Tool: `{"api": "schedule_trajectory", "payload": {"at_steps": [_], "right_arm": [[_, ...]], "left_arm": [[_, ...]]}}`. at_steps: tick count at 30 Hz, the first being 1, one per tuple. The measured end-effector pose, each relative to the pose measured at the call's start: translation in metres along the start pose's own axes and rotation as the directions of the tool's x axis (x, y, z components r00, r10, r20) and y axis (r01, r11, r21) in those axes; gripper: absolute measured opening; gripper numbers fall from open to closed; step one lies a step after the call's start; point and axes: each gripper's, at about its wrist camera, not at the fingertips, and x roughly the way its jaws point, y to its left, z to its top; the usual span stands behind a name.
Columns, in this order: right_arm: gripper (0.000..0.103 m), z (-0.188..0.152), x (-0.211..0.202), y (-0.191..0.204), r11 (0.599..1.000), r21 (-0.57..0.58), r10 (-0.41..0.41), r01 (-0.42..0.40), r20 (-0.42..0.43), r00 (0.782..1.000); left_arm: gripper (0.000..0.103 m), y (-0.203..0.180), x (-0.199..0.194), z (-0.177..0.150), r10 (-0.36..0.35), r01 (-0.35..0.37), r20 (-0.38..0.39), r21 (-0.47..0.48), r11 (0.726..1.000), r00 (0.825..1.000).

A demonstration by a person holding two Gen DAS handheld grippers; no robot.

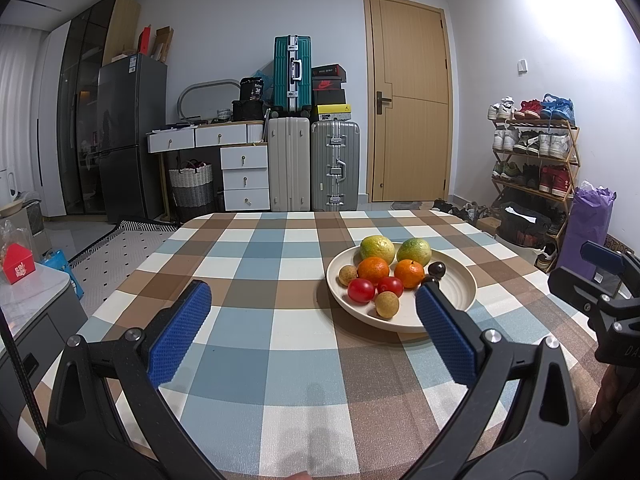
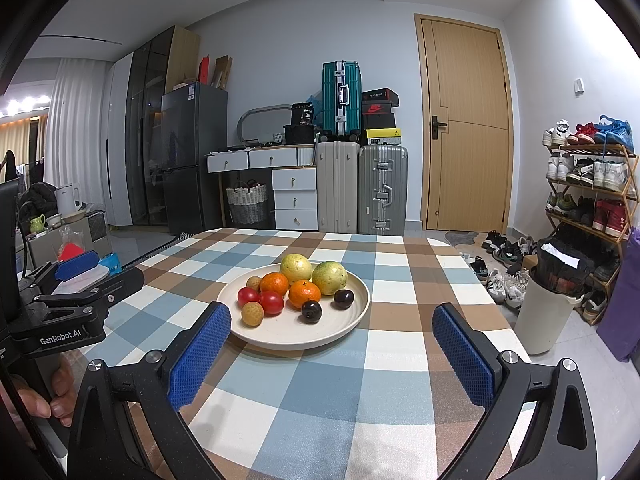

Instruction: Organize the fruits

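Observation:
A cream plate (image 1: pixel 460 284) (image 2: pixel 356 304) sits on the checked table and holds several fruits: two yellow-green citrus (image 2: pixel 296 267), two oranges (image 2: pixel 305 294), two red tomatoes (image 2: pixel 271 303), two tan longans (image 2: pixel 253 314) and two dark plums (image 2: pixel 311 311). My left gripper (image 1: pixel 314 294) is open and empty, left of and in front of the plate; its right finger overlaps the plate's near rim in view. My right gripper (image 2: pixel 332 318) is open and empty, just in front of the plate.
The checked tablecloth (image 1: pixel 256 320) covers the table. A white bin (image 2: pixel 544 316) and shoes stand on the floor to the right. Suitcases (image 2: pixel 362 188), drawers and a door stand at the far wall. The other gripper shows at each view's edge (image 1: pixel 600 292) (image 2: pixel 68 300).

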Motion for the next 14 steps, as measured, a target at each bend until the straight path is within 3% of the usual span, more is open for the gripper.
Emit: {"api": "schedule_trajectory", "payload": {"at_steps": [14], "right_arm": [[0.103, -0.0001, 0.0001, -0.0001, 1.000, 0.001, -0.001, 0.001, -0.001, 1.000]], "left_arm": [[0.102, -0.0002, -0.0004, 0.0000, 0.000, 0.000, -0.002, 0.000, 1.000, 1.000]]}}
